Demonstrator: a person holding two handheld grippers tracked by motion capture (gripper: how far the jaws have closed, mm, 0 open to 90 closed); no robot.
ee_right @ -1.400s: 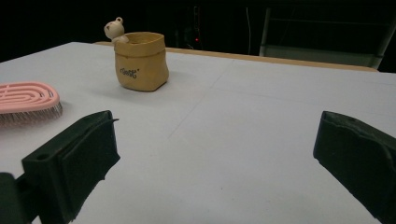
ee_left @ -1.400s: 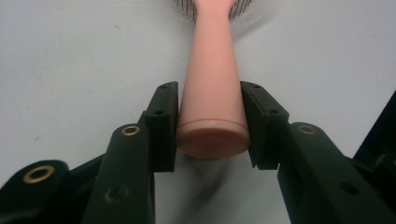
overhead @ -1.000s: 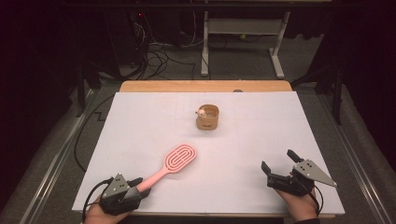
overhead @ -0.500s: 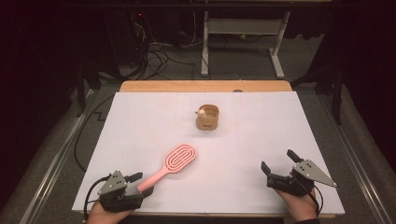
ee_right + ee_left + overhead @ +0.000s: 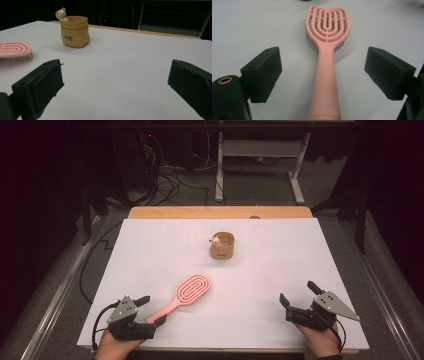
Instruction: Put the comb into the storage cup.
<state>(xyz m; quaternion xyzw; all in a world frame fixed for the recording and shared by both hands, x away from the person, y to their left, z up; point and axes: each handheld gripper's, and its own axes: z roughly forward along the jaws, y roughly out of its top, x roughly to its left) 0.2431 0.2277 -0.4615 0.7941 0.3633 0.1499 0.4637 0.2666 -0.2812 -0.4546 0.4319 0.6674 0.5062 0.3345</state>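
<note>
The left hand-held gripper (image 5: 150, 309) sits at about 7 o'clock on the counter (image 5: 150, 250), its jaws spread apart on either side of the handle of the pink hairbrush (image 5: 186, 295); they have just been opening, and in the left gripper view the pads stand clear of the handle with bare counter showing on both sides. The brush lies flat, bristles down, its oval head pointing toward 1 o'clock from that gripper. I judge this the release step: the brush has been set down and let go. The next move would call for drawing the left gripper straight back along the handle line (a sideways pull could nudge the handle and swing the brush).

Farther along, toward 12 o'clock, stands a small tan pouch-shaped holder (image 5: 222, 247) with a little bear figure (image 5: 215, 240) at its rim, well apart from the brush.

At about 5 o'clock the right hand-held gripper (image 5: 298, 293) rests with jaws wide apart and nothing between them.

The count: one hairbrush, one holder, one bear figure, two grippers.
</note>
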